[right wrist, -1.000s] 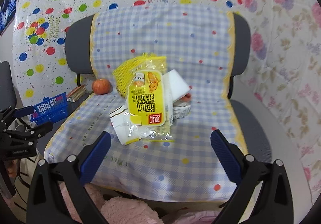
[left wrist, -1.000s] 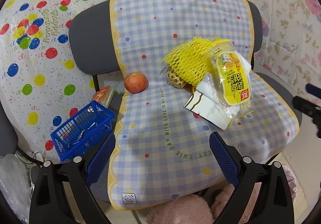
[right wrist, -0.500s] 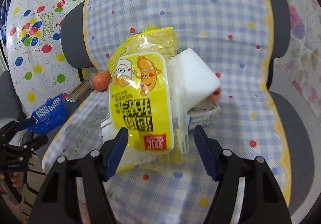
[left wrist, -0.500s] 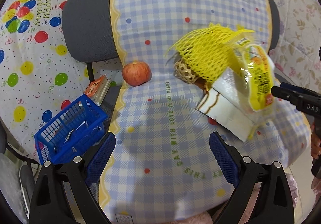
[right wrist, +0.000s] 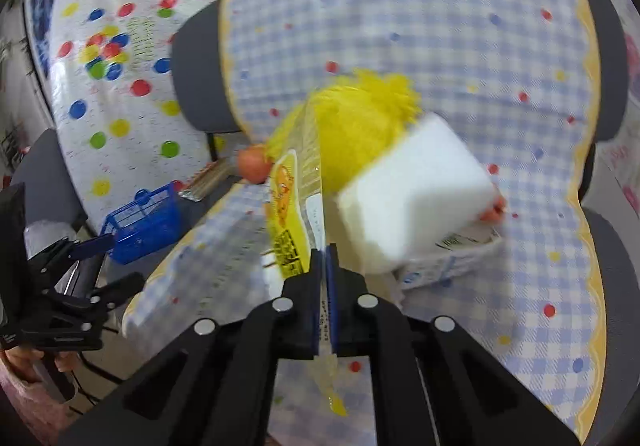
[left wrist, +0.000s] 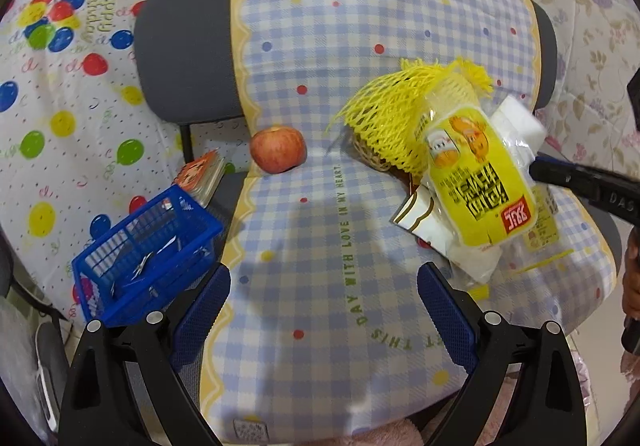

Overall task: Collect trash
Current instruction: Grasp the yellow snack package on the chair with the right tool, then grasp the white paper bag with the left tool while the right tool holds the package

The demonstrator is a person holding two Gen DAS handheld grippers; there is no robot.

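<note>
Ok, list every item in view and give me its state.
right gripper: shut on the yellow wrapper, jaws just closed
left gripper: open, empty
white block: leaning on the trash pile
apple: whole, on the seat
blue basket: upright beside the chair

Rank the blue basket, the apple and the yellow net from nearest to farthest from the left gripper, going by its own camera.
From the left gripper:
1. Blue basket: just beside its left finger, off the seat's edge.
2. Apple: farther ahead, at the back of the seat, left of centre.
3. Yellow net: farthest, up to the right against the backrest.
</note>
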